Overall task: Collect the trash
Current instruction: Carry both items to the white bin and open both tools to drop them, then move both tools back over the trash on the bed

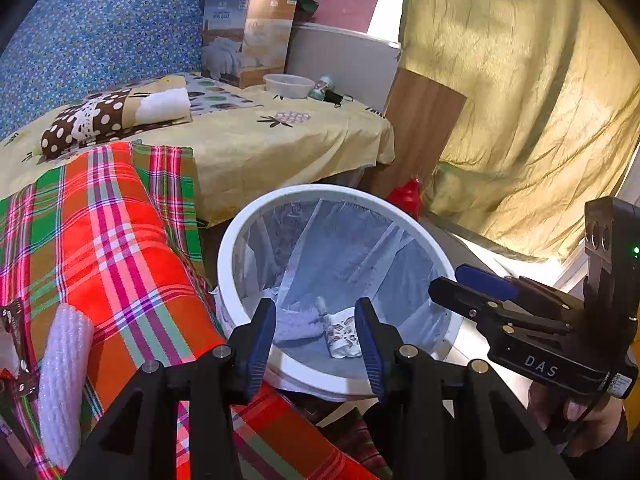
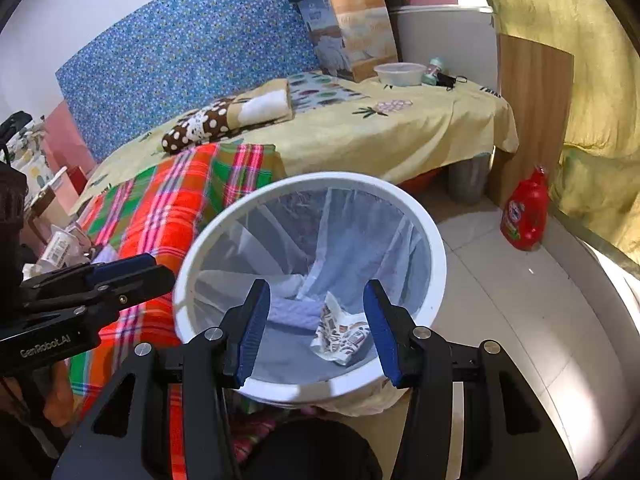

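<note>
The bed (image 2: pixel 400 136) fills the far half of both views, covered by a yellow printed sheet with a plaid blanket (image 1: pixel 120 248) draped over its near edge. A white trash bin (image 2: pixel 434 240) with a thin plastic liner stands on the tiled floor, touching or just beside the blanket.

Inside the bin, a crumpled printed wrapper (image 2: pixel 340 338) lies on the bottom beside a pale folded piece of waste (image 2: pixel 294 312). More trash remains outside: a white bubble-wrap roll (image 1: pixel 64 380) and a dark wrapper (image 1: pixel 16 332) lie on the blanket near the left edge of the left wrist view. Cups and paper scraps (image 2: pixel 60 248) sit at the far left of the right wrist view.

The left gripper (image 1: pixel 316 332) hovers above the bin opening, jaws wide, holding nothing. The right gripper (image 2: pixel 316 328) also hangs over the bin, jaws wide and empty.

Hazards, as judged from this position:
- The bin is light and stands free. A gripper striking the rim during withdrawal may tip it and spill the contents.
- The liner is loose. A fingertip dipping low may snag it and drag it out.
- The two grippers are near each other; simultaneous travel toward the blanket risks collision.
- The bubble-wrap roll is soft and may slip from a shallow pinch.
</note>
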The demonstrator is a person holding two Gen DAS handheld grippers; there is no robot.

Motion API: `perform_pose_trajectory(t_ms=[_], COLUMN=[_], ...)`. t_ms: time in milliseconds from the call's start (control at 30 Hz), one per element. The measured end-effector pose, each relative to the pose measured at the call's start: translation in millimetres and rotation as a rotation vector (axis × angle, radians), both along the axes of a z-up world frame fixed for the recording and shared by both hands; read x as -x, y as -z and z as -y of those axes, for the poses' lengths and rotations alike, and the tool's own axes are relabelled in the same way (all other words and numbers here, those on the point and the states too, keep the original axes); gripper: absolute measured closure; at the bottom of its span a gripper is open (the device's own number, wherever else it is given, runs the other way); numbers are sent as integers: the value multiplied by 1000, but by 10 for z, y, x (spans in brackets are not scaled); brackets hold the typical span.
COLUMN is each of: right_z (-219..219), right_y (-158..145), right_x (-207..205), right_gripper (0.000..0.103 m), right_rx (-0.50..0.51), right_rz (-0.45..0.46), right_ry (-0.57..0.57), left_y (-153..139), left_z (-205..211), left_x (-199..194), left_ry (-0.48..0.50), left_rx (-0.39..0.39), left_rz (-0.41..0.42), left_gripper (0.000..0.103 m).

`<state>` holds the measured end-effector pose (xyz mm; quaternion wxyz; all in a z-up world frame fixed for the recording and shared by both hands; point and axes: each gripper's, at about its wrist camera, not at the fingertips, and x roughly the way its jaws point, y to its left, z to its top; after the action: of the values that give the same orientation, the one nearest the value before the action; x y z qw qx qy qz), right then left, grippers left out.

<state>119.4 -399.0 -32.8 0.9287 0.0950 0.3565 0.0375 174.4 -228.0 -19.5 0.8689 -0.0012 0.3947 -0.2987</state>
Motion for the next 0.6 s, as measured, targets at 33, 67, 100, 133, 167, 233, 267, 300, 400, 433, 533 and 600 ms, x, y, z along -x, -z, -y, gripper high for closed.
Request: perform_pose_trajectory(t_ms=[33, 67, 100, 133, 167, 233, 267, 300, 400, 433, 533, 600], right_z=[-20, -46, -78, -110, -140, -202, -235, -272, -383, -421, -506, -580], right_y=[-18, -37, -50, -60, -70, -89, -95, -99, -104, -103, -101, -98], right_x=[20, 51, 46, 61, 66, 93, 104, 112, 144, 147, 154, 157], right_gripper=[52, 52, 52, 52, 52, 52, 52, 52, 52, 52, 52, 52], right_rx=[-2, 1, 2, 0, -3, -5, -4, -5, -5, -8, -29, -35], right_rz=[9, 20, 24, 30, 37, 50, 55, 56, 57, 57, 54, 50], right_ry=[-5, -10, -15, -25, -35, -44, -49, -59, -94, -105, -126, -151], left_y=[-15, -30, -48, -65, -80, -93, -100, -112, -142, -147, -176, -196], left_z=[-29, -60, -92, -113, -145, -239, -303, -347, -489, -537, -708, -835], left_x=[21, 43, 67, 91, 124, 200, 252, 288, 412, 439, 537, 598], left_ry=[-5, -11, -18, -21, -26, -38, -48, -61, -94, -106, -151, -187], left_rx=[5, 9, 14, 17, 18, 23, 27, 24, 12, 13, 9, 2], left_rz=[1, 3, 7, 10, 14, 16, 16, 21, 38, 38, 53, 63], left_gripper=[62, 62, 62, 62, 62, 62, 62, 62, 62, 62, 62, 62])
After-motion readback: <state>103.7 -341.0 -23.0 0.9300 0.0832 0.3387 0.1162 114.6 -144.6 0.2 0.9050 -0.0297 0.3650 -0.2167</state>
